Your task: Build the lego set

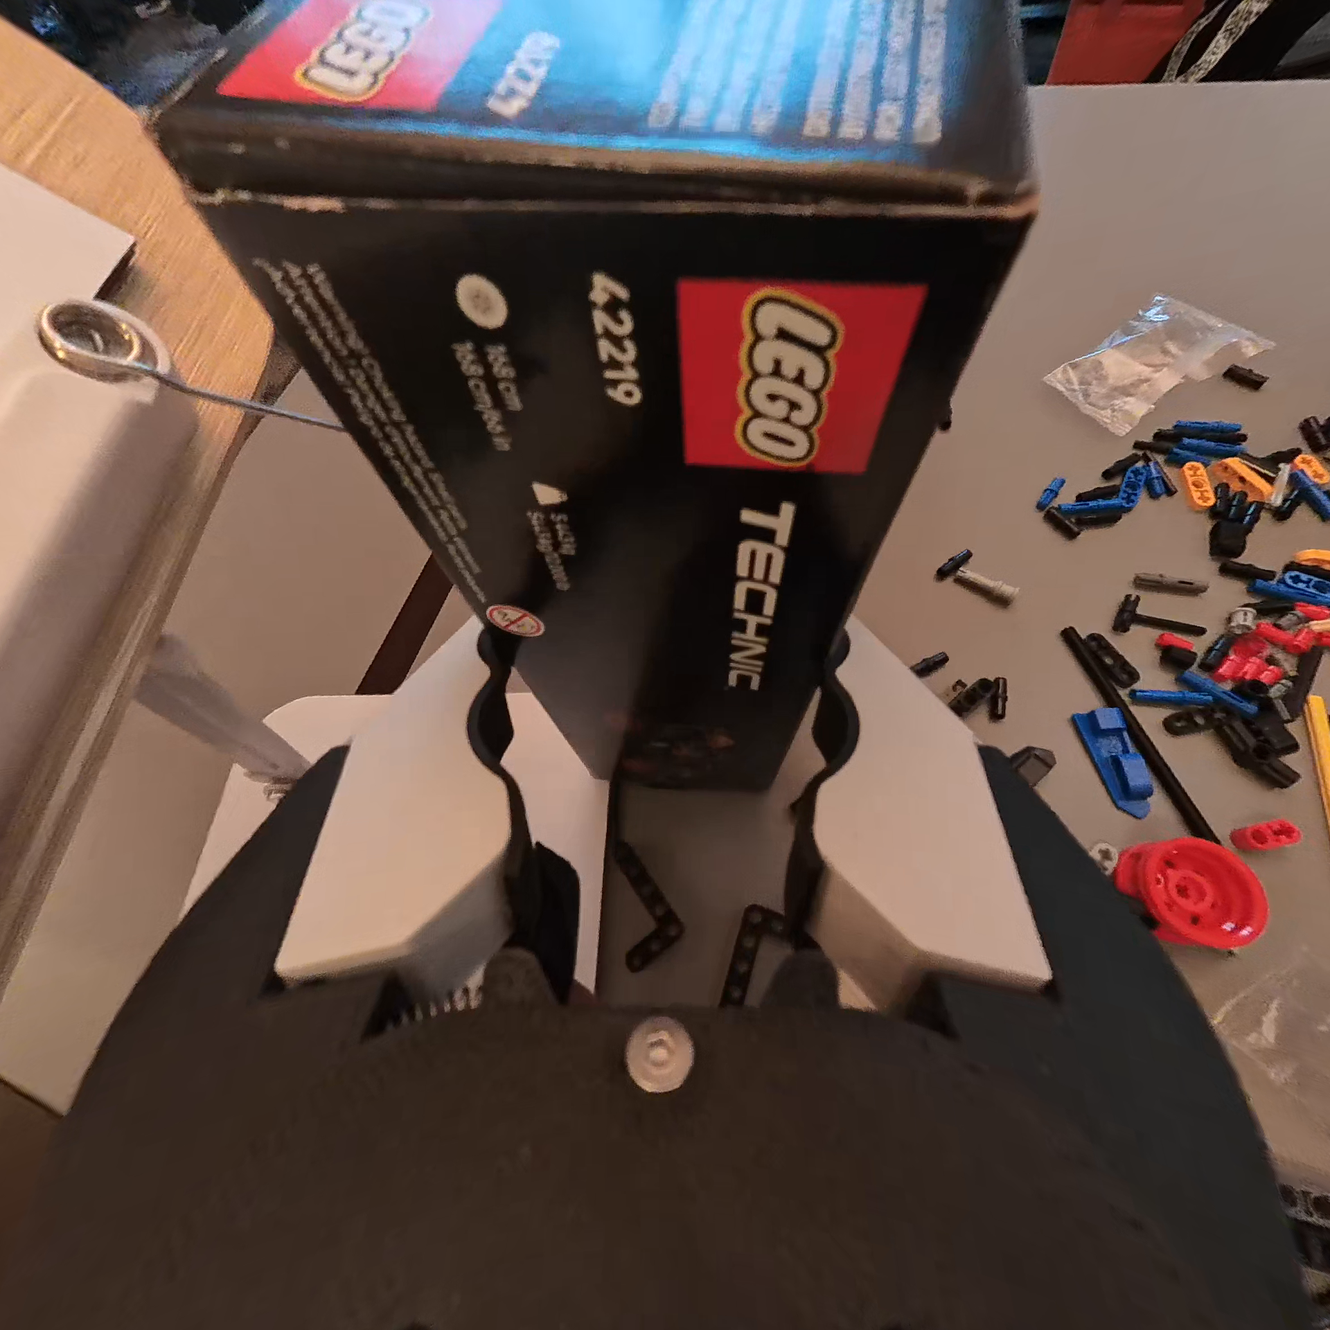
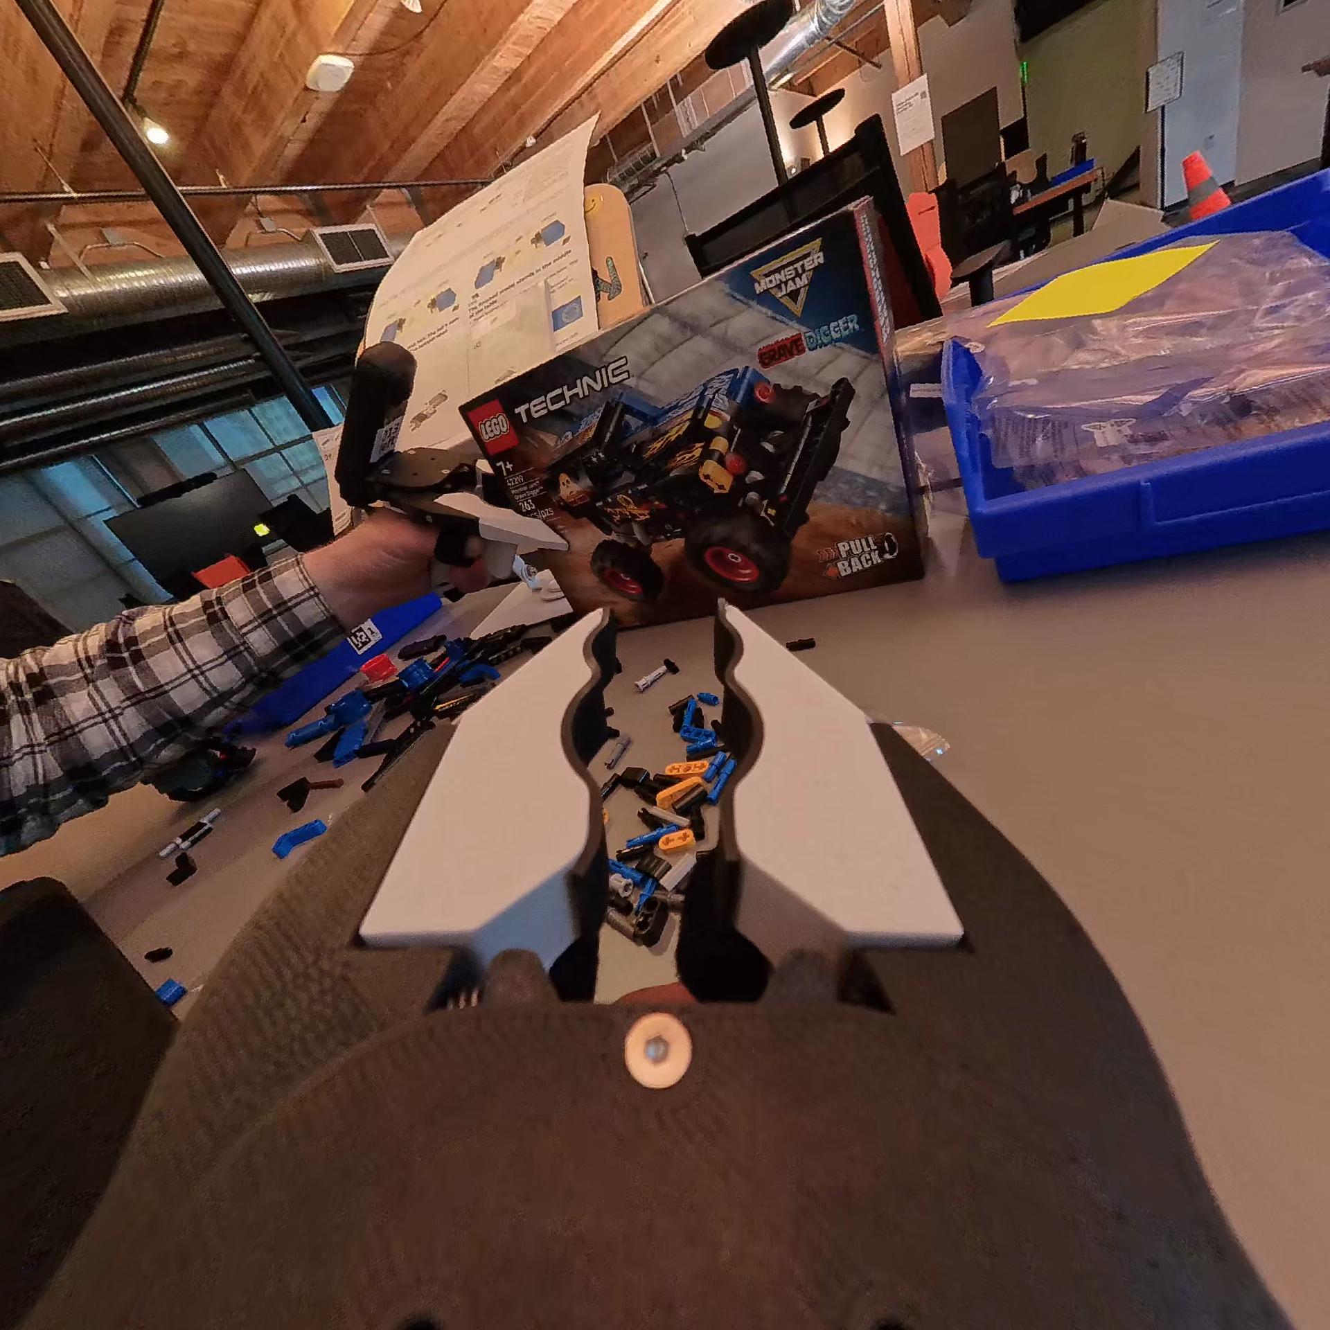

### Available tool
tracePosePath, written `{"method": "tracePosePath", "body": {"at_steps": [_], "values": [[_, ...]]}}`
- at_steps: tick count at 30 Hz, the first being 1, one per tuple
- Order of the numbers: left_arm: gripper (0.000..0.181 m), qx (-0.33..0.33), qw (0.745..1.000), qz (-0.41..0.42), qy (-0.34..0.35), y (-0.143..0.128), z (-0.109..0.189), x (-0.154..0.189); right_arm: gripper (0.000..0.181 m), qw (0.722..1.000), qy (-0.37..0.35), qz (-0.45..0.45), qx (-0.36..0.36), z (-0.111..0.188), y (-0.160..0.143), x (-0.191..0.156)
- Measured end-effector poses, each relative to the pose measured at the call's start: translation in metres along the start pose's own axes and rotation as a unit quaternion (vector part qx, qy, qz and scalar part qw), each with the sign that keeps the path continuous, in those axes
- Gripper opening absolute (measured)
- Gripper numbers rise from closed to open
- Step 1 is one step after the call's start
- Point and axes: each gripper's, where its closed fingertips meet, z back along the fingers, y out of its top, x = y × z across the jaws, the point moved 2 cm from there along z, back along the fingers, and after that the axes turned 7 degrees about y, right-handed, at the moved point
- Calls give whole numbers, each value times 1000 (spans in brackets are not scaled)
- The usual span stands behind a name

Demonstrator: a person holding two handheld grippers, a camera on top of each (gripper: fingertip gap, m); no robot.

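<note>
Left wrist view: left gripper (image 1: 662, 727) was spread wide around the narrow end of the black cardboard set box (image 1: 648, 403). The box ran straight ahead along the finger axis, long side pointing away from the camera. The fingers (image 1: 403, 828) flanked the near end; I could not tell whether the pads were actually touching cardboard or just bracketing it. Loose plastic pieces in blue, black, orange and red (image 1: 1223, 648) lay on the grey table (image 1: 1079, 216) well off to the right of the box, with a red wheel hub (image 1: 1191, 896) near the right finger and a crumpled clear bag (image 1: 1151, 360) farther out. Two black angled beams (image 1: 651, 907) sat on the table between the fingers.

Right wrist view: right gripper (image 2: 662, 633) was parted and held nothing, hovering low over the table (image 2: 1079, 792) with the scatter of small pieces (image 2: 676, 784) directly under and ahead of its gap. The box (image 2: 720, 446) stood upright beyond the pile, printed face toward this camera, left gripper (image 2: 504, 532) at its left edge. A blue plastic bin (image 2: 1151, 504) sat to the right of the box.

Judgement: the left one was nearer the box, the right one nearer the parts, so the box move looked like the left's job and picking like the right's.
</note>
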Motion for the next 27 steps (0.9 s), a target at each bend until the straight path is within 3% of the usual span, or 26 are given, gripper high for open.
{"method": "tracePosePath", "body": {"at_steps": [9, 15, 21, 27], "values": [[81, -15, 999, 29, -33, -9, 6, 14, 26, 1000, 3, 4, -4, -1, -1, -2], [89, -31, 999, 30, -17, -18, 17, 14, 27, 1000, 4, 2, -3, 0, -1, -2], [90, -39, 998, 38, 30, -26, 59, 11, 26, 1000, 8, 4, -2, 0, -1, -3], [81, -50, 996, -15, 73, -41, 124, 46, 27, 1000, 18, 22, -2, -1, 0, -9]]}}
